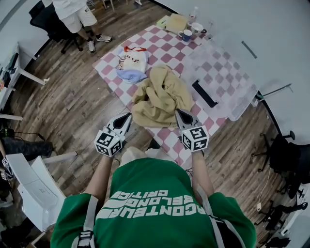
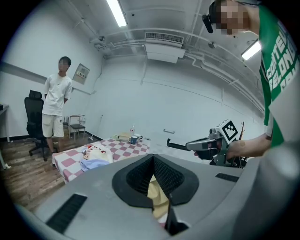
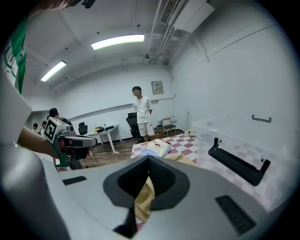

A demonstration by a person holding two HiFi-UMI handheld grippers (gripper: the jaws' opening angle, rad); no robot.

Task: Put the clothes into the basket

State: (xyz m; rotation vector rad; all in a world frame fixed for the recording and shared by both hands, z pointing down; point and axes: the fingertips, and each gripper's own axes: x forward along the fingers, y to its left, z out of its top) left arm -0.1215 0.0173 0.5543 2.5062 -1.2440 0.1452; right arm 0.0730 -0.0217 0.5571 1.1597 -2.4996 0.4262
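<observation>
A crumpled tan garment point(image 1: 160, 99) lies in the middle of the checkered table point(image 1: 167, 133). My left gripper point(image 1: 128, 116) is shut, its tip at the garment's near left edge. My right gripper point(image 1: 179, 112) is also shut, its tip over the garment's near right corner. In the left gripper view the shut jaws point(image 2: 152, 161) show tan cloth point(image 2: 157, 194) through their gap, and the right gripper point(image 2: 169, 142) is seen off to the side. The right gripper view point(image 3: 149, 161) shows the same cloth point(image 3: 144, 199). The clear plastic basket point(image 1: 232, 92) with a black handle point(image 1: 204, 93) stands right of the garment.
A white and blue pile of clothes point(image 1: 131, 65) lies at the table's far left. Two mugs point(image 1: 186, 35) and a flat parcel point(image 1: 177, 22) sit at the far end. A person point(image 1: 75, 14) stands beyond the table beside a black chair point(image 1: 51, 22). White desks point(image 1: 29, 186) stand at the left.
</observation>
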